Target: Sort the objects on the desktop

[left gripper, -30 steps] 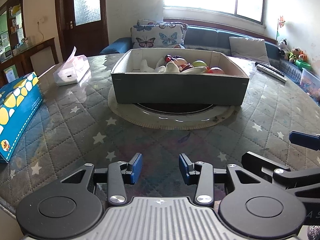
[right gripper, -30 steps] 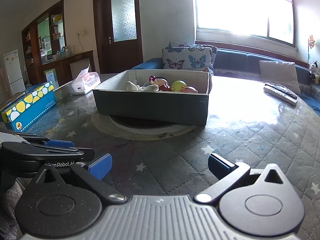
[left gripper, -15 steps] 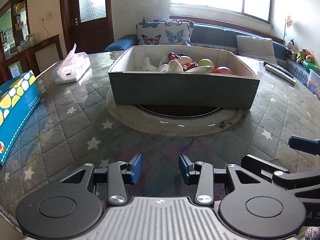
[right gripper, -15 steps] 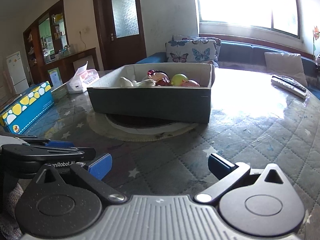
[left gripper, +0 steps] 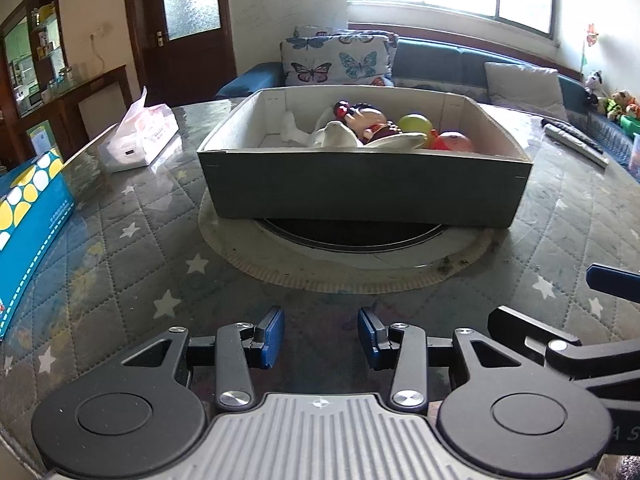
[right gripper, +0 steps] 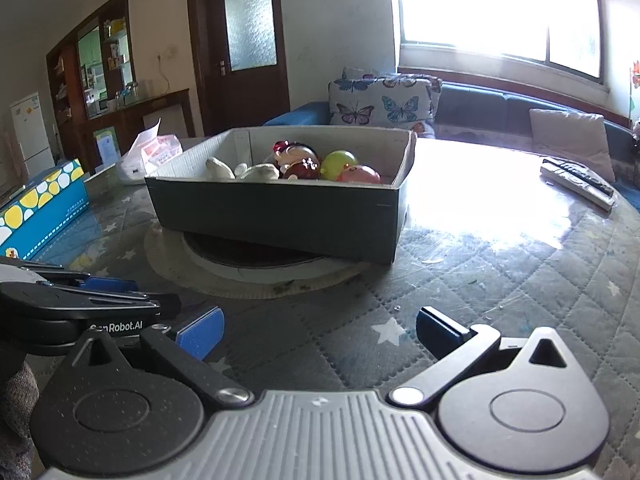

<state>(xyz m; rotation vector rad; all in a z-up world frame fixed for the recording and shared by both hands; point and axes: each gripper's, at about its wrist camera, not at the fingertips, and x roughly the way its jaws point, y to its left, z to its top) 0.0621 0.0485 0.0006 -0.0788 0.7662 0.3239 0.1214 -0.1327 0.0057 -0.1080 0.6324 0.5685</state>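
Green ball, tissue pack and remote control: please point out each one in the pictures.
green ball [right gripper: 339,163], right wrist view, on its lit upper side.
tissue pack [left gripper: 138,142], left wrist view, on its near side.
remote control [right gripper: 578,179], right wrist view, on the middle of its top.

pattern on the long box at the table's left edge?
Blue box with yellow and white spots; clearest in the left wrist view.

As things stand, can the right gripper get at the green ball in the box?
Probably yes. The right gripper is open and empty, bare table lies between it and the box, and the green ball sits uncovered near the top. It must clear the near wall.
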